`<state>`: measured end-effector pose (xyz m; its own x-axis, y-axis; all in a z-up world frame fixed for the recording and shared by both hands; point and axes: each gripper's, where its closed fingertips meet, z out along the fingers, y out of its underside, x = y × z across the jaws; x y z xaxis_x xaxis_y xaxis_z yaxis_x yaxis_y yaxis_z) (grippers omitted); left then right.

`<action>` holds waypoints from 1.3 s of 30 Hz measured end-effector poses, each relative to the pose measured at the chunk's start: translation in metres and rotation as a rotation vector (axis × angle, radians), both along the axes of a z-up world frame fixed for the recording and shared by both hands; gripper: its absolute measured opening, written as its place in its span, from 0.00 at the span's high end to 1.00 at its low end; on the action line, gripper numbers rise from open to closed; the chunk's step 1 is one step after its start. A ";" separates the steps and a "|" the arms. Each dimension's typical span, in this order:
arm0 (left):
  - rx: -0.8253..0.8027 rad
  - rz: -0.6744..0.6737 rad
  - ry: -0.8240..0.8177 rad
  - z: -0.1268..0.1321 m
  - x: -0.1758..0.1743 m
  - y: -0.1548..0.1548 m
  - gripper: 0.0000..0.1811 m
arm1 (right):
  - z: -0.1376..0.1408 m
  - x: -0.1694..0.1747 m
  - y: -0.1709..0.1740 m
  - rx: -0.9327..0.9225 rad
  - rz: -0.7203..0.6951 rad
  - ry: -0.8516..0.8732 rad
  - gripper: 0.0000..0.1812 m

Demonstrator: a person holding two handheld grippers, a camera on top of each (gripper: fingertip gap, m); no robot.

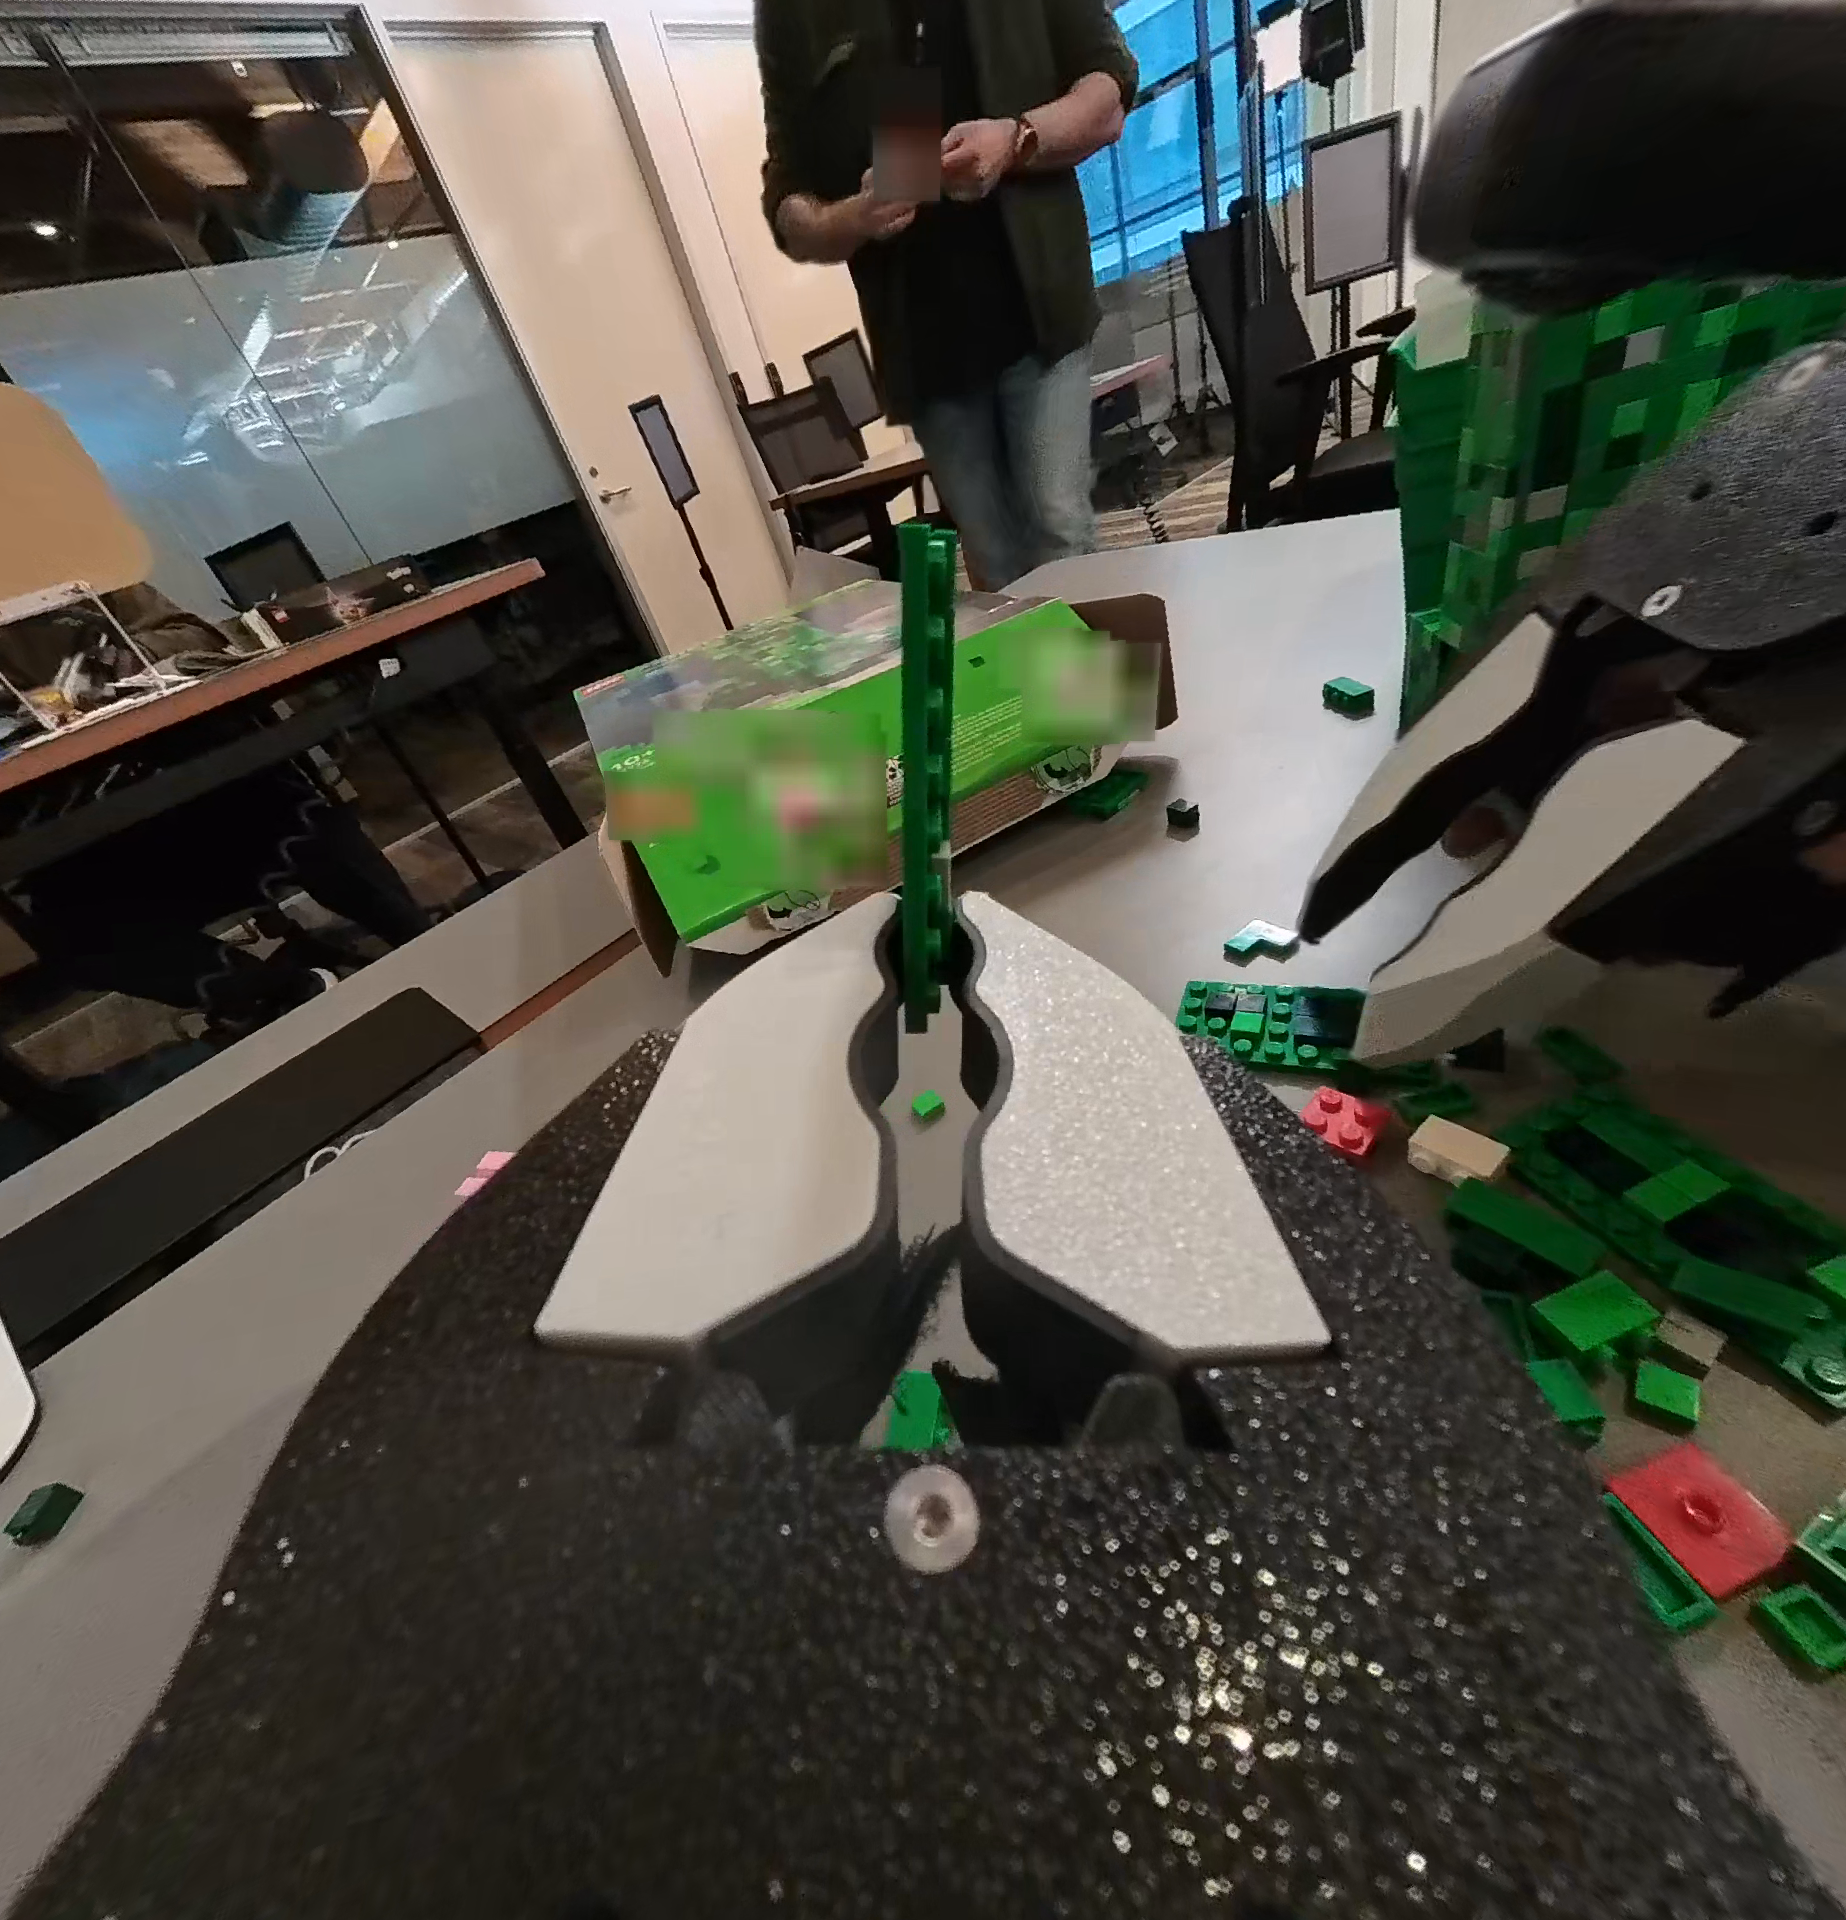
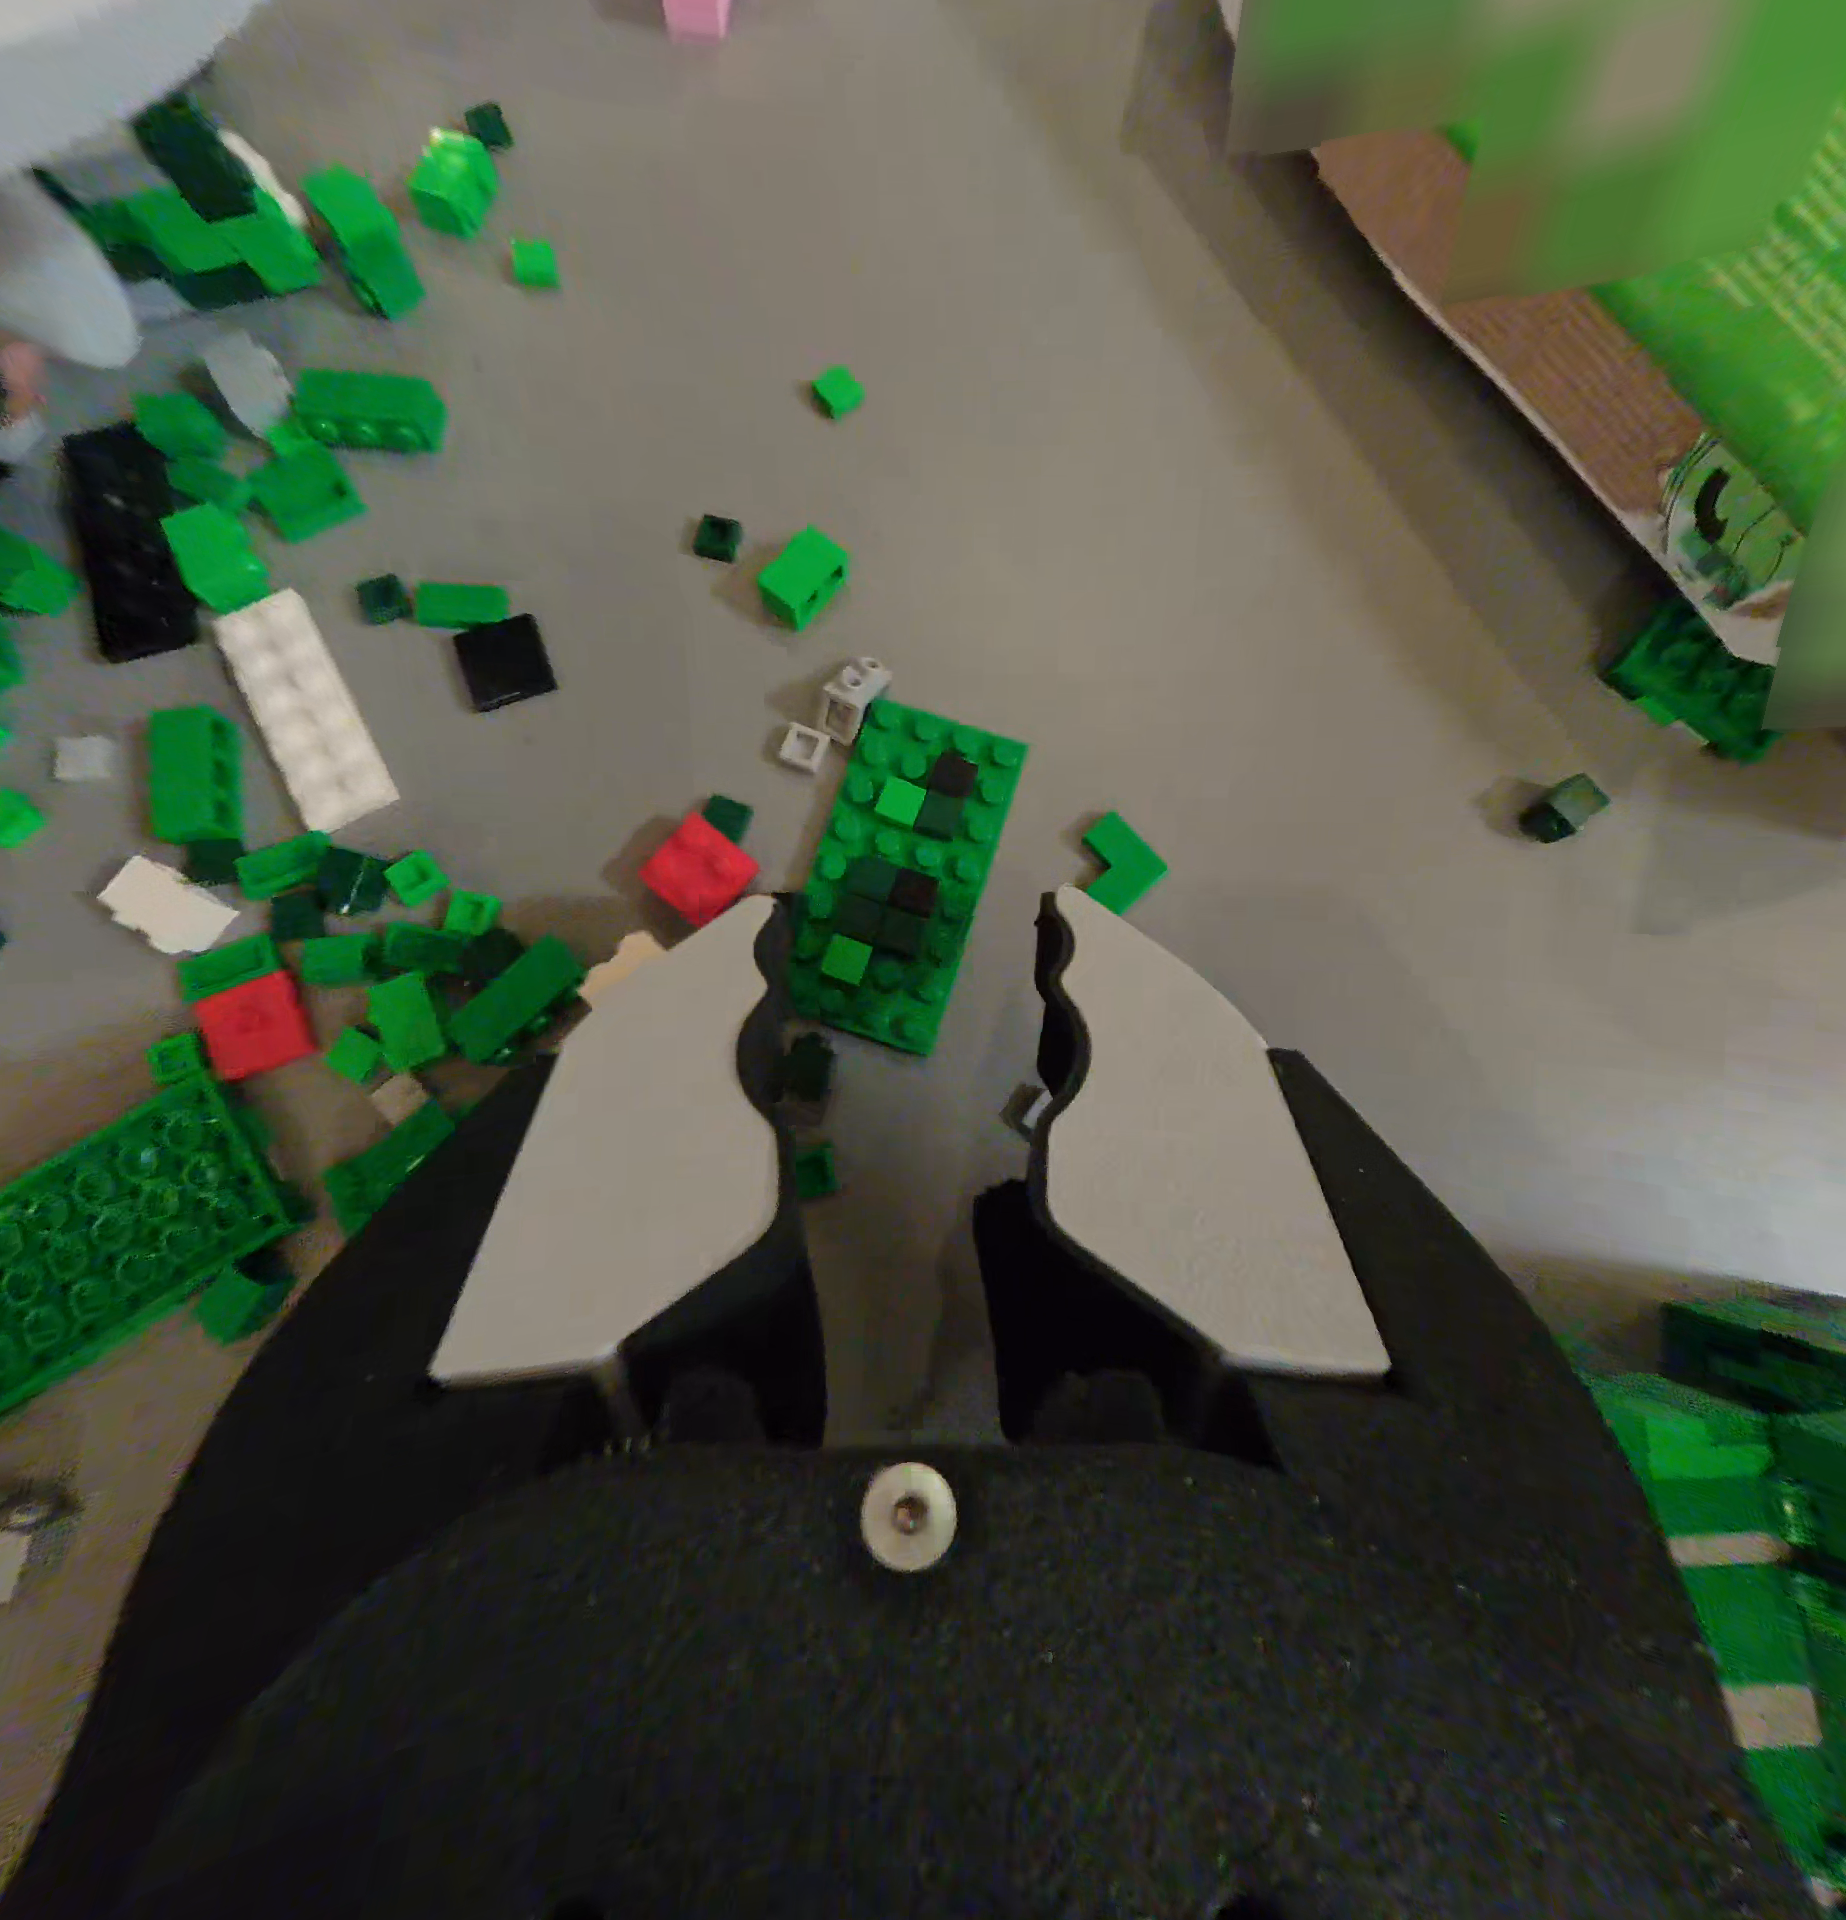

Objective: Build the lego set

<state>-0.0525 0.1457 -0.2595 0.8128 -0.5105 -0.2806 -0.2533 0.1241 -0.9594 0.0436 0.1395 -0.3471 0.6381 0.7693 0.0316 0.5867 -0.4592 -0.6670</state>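
Only leftward: claw-pinched green plate [image 1: 927, 769].

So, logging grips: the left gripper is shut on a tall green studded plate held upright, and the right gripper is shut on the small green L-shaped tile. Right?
Not quite. The right gripper is open and empty in the right wrist view, beside the small green L-shaped tile. The left gripper does clamp the tall green studded plate upright.

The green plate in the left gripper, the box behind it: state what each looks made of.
Green plate: looks like hard moulded plastic with a slight sheen; crisp studs line its edge. Box: seemingly printed cardboard, glossy green outside, with a raw brown inner flap. Left gripper is shut on the plate.
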 end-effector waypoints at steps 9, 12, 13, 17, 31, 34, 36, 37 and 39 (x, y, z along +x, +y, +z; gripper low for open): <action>-0.011 -0.017 0.000 -0.002 0.002 0.000 0.97 | -0.006 -0.002 -0.004 -0.116 -0.043 -0.095 0.79; -0.016 -0.022 0.001 -0.003 0.003 0.000 0.97 | -0.007 -0.003 -0.006 -0.134 -0.042 -0.101 0.79; -0.016 -0.022 0.000 -0.002 0.003 0.000 0.97 | -0.007 -0.002 -0.005 -0.141 -0.048 -0.103 0.78; -0.016 -0.024 -0.003 -0.002 0.003 0.000 0.97 | -0.009 0.001 -0.002 -0.205 -0.054 -0.076 0.75; -0.016 -0.030 0.008 -0.003 0.004 0.000 0.97 | -0.006 -0.003 0.024 -0.017 -0.015 -0.128 0.83; -0.019 -0.030 0.006 -0.004 0.004 0.000 0.97 | -0.003 -0.009 0.038 0.028 -0.030 -0.113 0.83; -0.018 -0.030 0.005 -0.003 0.004 0.000 0.97 | -0.006 -0.012 0.045 0.023 -0.039 -0.109 0.82; -0.017 -0.029 0.004 -0.003 0.004 0.000 0.97 | -0.005 -0.014 0.048 0.037 -0.045 -0.095 0.82; -0.017 -0.026 0.002 -0.003 0.004 0.001 0.97 | 0.000 -0.013 0.054 0.114 -0.059 -0.095 0.79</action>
